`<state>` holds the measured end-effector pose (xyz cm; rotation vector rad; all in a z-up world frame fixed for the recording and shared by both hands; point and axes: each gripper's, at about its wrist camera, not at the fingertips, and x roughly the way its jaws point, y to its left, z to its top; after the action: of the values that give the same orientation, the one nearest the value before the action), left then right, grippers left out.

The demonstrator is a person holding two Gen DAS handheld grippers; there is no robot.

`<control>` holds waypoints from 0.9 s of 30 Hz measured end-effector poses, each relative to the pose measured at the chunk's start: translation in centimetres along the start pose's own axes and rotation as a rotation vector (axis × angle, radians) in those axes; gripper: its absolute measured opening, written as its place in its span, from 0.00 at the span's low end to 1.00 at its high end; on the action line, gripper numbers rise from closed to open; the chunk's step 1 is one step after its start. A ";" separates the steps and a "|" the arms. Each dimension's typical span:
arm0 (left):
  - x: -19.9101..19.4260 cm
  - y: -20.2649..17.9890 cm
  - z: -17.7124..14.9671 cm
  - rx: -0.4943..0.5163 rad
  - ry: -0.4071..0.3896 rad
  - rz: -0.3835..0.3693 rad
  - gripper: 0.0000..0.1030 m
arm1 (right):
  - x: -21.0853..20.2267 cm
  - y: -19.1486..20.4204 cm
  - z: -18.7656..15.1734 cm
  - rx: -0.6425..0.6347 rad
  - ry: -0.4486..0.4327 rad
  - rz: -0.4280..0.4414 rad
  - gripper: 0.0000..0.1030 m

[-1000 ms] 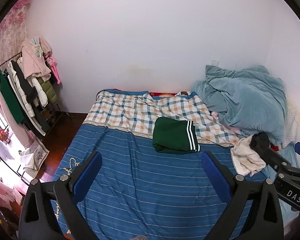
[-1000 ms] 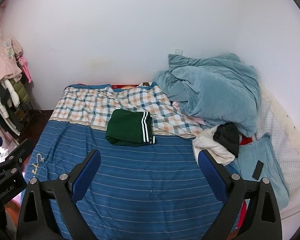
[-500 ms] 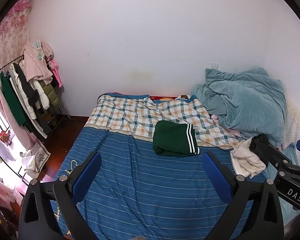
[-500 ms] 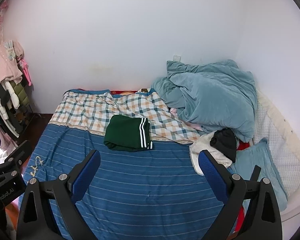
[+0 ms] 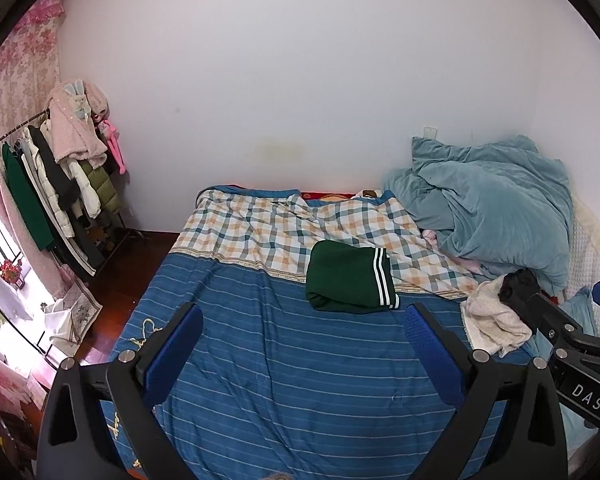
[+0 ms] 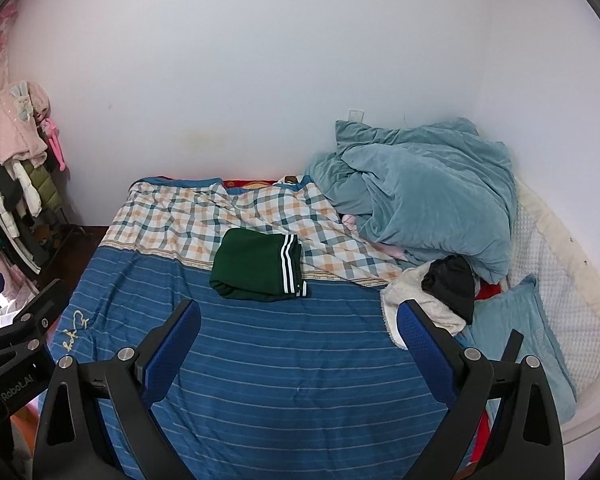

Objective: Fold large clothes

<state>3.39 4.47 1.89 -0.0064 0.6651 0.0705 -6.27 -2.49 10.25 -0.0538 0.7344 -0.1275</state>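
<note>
A folded dark green garment with white stripes [image 5: 350,278] lies on the bed [image 5: 284,364] where the checked cloth meets the blue striped cover; it also shows in the right wrist view [image 6: 260,265]. My left gripper [image 5: 302,344] is open and empty, held well above the blue cover in front of the garment. My right gripper [image 6: 298,340] is open and empty too, at a similar height. A cream fleece piece [image 6: 416,300] with a black garment [image 6: 452,286] on it lies at the right of the bed.
A crumpled teal duvet [image 6: 424,196] is heaped at the back right. A teal pillow [image 6: 520,332] and white quilted padding [image 6: 560,280] lie along the right side. A rack of hanging coats [image 5: 56,184] stands left of the bed by the window.
Both grippers have pulled back and up from the bed, so the bed and green garment look smaller and lower. The garment has not moved.
</note>
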 end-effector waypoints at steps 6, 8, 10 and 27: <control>-0.5 -0.3 0.2 0.007 -0.011 0.007 1.00 | 0.0 -0.1 -0.4 0.002 0.000 -0.010 0.97; -0.6 -0.3 0.3 0.004 -0.012 0.009 1.00 | 0.0 -0.1 -0.5 0.005 0.001 -0.011 0.97; -0.7 -0.1 0.3 0.003 -0.013 0.012 1.00 | 0.0 -0.1 -0.7 0.007 0.002 -0.014 0.97; -1.0 0.5 0.0 0.005 -0.013 0.024 1.00 | -0.3 0.2 -1.3 0.013 0.002 -0.016 0.97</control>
<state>2.53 4.88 2.49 0.0066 0.6522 0.0921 -7.34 -2.22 9.52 -0.0475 0.7350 -0.1474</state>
